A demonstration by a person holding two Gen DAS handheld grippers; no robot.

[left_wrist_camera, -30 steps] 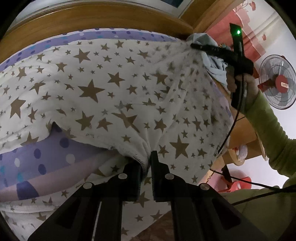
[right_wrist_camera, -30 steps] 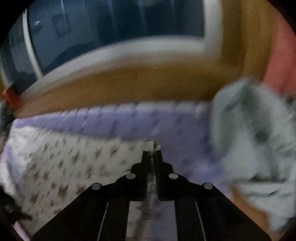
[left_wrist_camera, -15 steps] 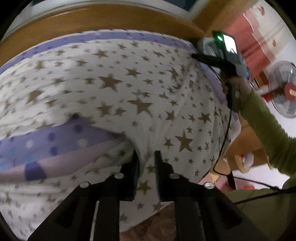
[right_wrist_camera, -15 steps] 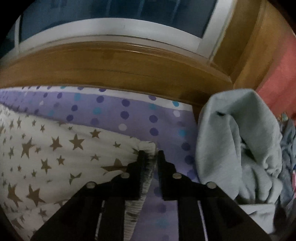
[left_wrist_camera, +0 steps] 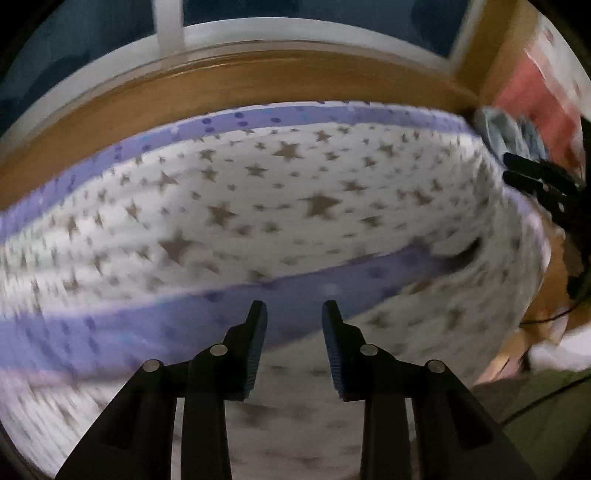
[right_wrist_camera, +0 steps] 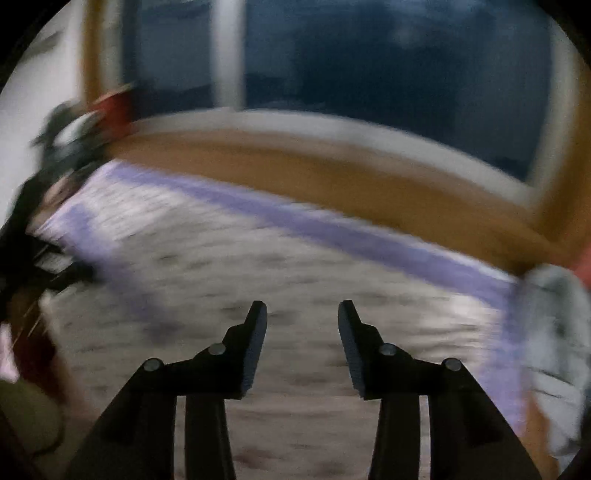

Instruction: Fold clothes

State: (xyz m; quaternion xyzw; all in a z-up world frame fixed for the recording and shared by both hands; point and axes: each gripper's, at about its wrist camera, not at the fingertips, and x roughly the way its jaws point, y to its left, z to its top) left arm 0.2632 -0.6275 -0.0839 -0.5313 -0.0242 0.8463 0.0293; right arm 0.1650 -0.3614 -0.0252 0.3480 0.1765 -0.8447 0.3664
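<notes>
No brand, label or writing can be read in either view; both are smeared by motion blur. The left hand-held gripper has its jaws apart with nothing between them, where half a second ago they were closed on the hem of the star cloth. The right hand-held gripper is likewise spread and empty, having let go of the cloth corner it pinched before. The star cloth, white with brown stars, now lies flat on the bed, filling the middle of the left view from 9 to 3 o'clock; a purple dotted band runs across it just beyond the left fingertips, from 8 toward 3 o'clock. In the right view the same cloth spreads under and ahead of the jaws, too blurred to show its stars clearly. The purple sheet edge borders the cloth at 12 o'clock in the left view, with a wooden board behind it and a dark window above. A grey garment is heaped at 3 o'clock in the right view, beside the cloth's edge; in the left view it sits at 2 o'clock, just behind the right gripper's black tips, which earlier touched the cloth's far corner and now stand just off it.
</notes>
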